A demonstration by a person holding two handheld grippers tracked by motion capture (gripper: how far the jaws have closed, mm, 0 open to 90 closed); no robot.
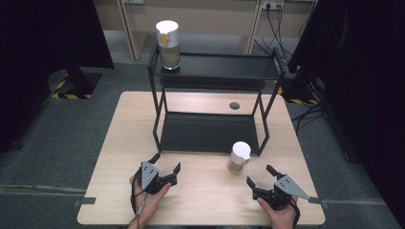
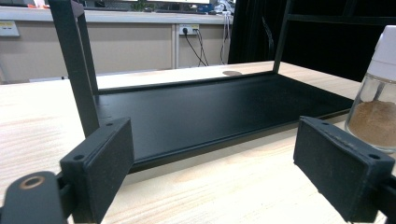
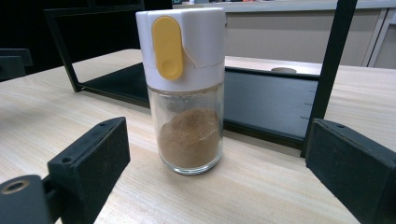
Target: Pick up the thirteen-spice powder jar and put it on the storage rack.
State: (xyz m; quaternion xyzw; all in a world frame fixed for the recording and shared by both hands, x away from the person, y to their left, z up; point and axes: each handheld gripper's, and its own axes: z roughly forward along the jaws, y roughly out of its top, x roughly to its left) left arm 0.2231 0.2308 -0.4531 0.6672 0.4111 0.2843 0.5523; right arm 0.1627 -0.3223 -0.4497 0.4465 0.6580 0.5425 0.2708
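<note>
- The right gripper [image 1: 259,175] rests low on the table [image 1: 114,157], its jaws spread wide with nothing between the pads.
- A spice jar [image 3: 184,91] stands upright on the table just ahead of this gripper, in line with the gap between its jaws but beyond their tips, touching neither.
- In the high view the jar [image 1: 239,157] sits ahead and slightly to the left of the right gripper.
- The jar is clear glass with brown powder in its lower part, under a white cap [image 3: 180,44] with a yellow flap [image 3: 167,46].
- The left gripper [image 1: 166,161] lies on the table well to the left of the right one, its jaws also wide apart and empty.
- From the left gripper, the jar [image 2: 376,109] stands ahead and off to the right, outside the right jaw.
- A black rack [image 1: 210,131] stands straight ahead of both grippers; its lower shelf [image 2: 210,107] lies just beyond the left gripper's jaws.
- The jar is just in front of the rack's near edge, close to its right front leg [image 3: 329,70].
- A second jar [image 1: 168,45] stands upright on the rack's top shelf, far ahead of the left gripper, at the shelf's left end.
</note>
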